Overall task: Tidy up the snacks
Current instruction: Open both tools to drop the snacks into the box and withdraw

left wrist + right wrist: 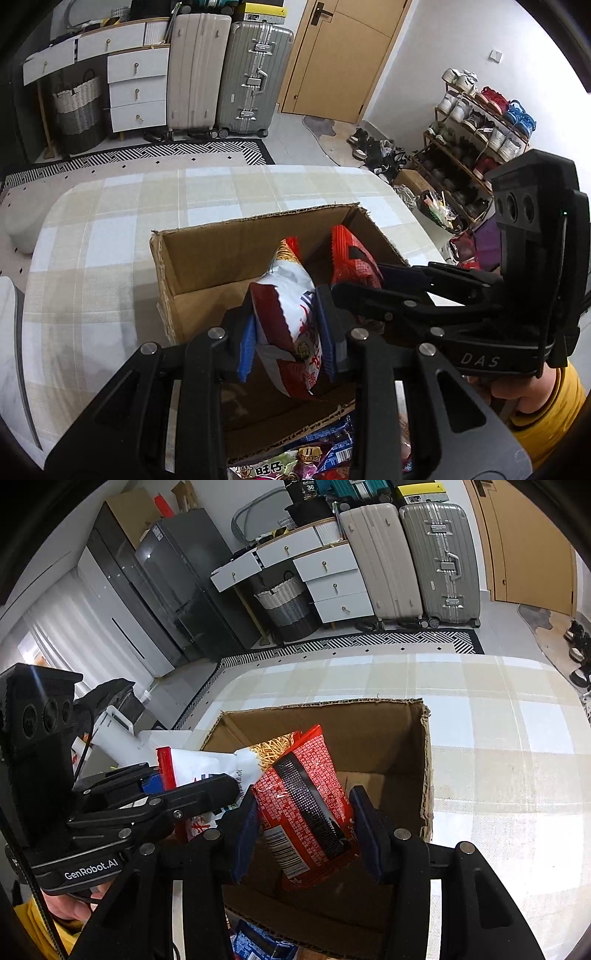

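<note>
Checked tablecloth (110, 229), open cardboard box (207, 258); white-red snack packet (291, 332), red noodle packet (306, 805)

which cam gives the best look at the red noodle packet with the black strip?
Right wrist view: the red noodle packet with the black strip sits mid-frame between the right gripper pads, over the open cardboard box. Left wrist view shows only its red top, the rest hidden behind the white-and-red snack bag.

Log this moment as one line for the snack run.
left gripper: shut on white-red snack bag | right gripper: shut on red snack bag | both over open cardboard box | stage: placing
</note>
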{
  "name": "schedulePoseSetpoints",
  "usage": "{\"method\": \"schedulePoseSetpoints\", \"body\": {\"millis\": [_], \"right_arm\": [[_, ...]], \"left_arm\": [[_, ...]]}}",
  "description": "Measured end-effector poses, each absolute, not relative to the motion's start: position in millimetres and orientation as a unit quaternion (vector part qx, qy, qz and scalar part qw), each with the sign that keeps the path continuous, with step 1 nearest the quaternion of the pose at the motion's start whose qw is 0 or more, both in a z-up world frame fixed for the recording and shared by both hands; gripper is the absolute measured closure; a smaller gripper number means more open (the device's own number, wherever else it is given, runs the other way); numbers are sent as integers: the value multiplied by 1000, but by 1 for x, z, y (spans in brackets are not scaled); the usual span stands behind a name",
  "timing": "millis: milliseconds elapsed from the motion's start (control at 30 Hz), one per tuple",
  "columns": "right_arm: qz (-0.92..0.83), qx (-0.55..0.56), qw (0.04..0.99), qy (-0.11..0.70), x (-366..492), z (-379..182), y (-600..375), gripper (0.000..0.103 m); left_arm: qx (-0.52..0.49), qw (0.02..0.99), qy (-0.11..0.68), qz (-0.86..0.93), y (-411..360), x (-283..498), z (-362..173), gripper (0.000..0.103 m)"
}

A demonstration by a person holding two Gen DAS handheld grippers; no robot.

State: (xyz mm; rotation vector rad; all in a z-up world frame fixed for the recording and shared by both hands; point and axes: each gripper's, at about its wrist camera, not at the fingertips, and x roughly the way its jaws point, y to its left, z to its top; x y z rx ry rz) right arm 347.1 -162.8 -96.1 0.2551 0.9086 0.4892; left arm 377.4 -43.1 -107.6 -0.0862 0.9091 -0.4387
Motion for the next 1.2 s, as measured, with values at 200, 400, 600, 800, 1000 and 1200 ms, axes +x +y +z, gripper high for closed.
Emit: {"method": "schedulePoseSetpoints", "body": {"millis": [200, 400, 600, 800, 1000, 1200], "right_arm": [[229, 117, 864, 433, 345, -95, -161, 52], [226, 115, 865, 433, 341, -93, -162, 51], [220, 106, 877, 413, 334, -79, -162, 43], [216, 103, 889, 390, 320, -59, -166, 43], [214, 93, 904, 359, 292, -32, -169, 41], [209, 83, 924, 309, 249, 1, -171, 19]], "left_arm": [[-35, 878, 433, -200, -46, 377, -111, 78], [-32, 883, 429, -185, -37, 368, -106, 72], [-30, 896, 415, -158, -22, 351, -94, 43], [-14, 908, 396, -136, -16, 329, -73, 30], [-3, 925, 361, -118, -14, 292, -45, 24], [-5, 937, 332, -106, -10, 245, -11, 20]]}}
